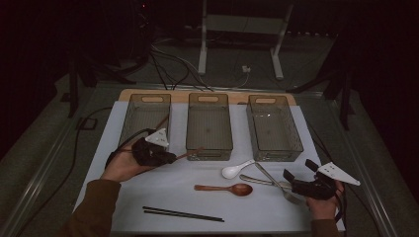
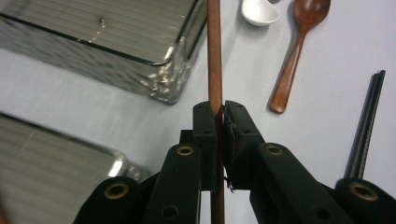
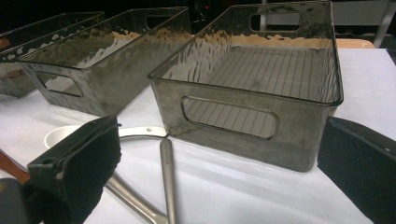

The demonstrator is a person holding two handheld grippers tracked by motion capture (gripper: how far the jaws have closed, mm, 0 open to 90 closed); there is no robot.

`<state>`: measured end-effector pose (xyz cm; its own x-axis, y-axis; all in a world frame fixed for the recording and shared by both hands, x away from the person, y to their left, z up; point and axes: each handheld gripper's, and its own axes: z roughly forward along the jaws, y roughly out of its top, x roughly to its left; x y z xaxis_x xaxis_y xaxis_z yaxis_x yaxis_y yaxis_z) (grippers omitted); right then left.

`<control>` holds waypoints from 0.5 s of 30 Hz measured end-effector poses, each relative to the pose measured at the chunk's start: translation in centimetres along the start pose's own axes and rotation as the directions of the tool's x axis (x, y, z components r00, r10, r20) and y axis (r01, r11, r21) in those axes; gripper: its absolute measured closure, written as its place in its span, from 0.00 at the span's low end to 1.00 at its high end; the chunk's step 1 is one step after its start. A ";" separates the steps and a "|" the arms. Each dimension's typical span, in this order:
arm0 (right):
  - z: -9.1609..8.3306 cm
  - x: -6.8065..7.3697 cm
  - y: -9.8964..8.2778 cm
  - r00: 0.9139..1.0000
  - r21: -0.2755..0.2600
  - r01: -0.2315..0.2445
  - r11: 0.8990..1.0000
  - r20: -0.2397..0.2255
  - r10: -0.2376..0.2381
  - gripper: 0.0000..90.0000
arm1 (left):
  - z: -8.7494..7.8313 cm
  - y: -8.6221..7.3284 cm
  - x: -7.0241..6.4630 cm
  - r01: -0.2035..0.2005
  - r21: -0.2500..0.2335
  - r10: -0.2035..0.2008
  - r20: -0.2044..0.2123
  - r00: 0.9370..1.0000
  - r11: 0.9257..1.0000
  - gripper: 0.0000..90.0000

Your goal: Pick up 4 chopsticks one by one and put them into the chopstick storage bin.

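Your left gripper [image 2: 219, 122] pinches a brown chopstick [image 2: 215, 56], held just in front of the left bin [image 1: 146, 116], clear of the mat [image 1: 168, 190]. Your right gripper [image 1: 302, 178] rests well right of that bin, jaws spread, empty.

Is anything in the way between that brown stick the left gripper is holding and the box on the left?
Nothing visible blocks it. The left gripper is shut on the brown stick, right beside the left box, whose top is open.
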<state>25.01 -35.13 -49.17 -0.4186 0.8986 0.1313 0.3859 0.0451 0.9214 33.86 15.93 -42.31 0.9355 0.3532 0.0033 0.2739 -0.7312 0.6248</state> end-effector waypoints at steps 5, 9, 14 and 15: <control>0.0 0.0 0.0 1.000 0.000 0.000 1.000 0.000 0.000 0.00 | -1.3 0.2 0.7 0.029 -0.013 -0.029 -0.031 0.999 1.000 0.95; 0.0 0.0 0.0 1.000 0.000 0.000 1.000 0.000 0.000 0.00 | -2.2 0.5 1.4 0.051 -0.008 -0.051 -0.056 0.997 0.999 0.95; 0.0 0.0 0.0 1.000 0.000 0.000 1.000 0.000 0.000 0.00 | -3.3 0.8 2.3 0.085 -0.007 -0.085 -0.100 0.991 0.996 0.95; 0.0 0.0 0.0 1.000 0.000 0.000 1.000 0.000 0.000 0.00 | -3.5 0.8 2.6 0.093 -0.007 -0.093 -0.107 0.990 0.996 0.95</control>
<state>25.02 -35.12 -49.18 -0.4184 0.8987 0.1313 0.3861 0.0451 0.9214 35.69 18.29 -39.11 0.8767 0.4801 0.0284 0.3580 -0.6909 0.6281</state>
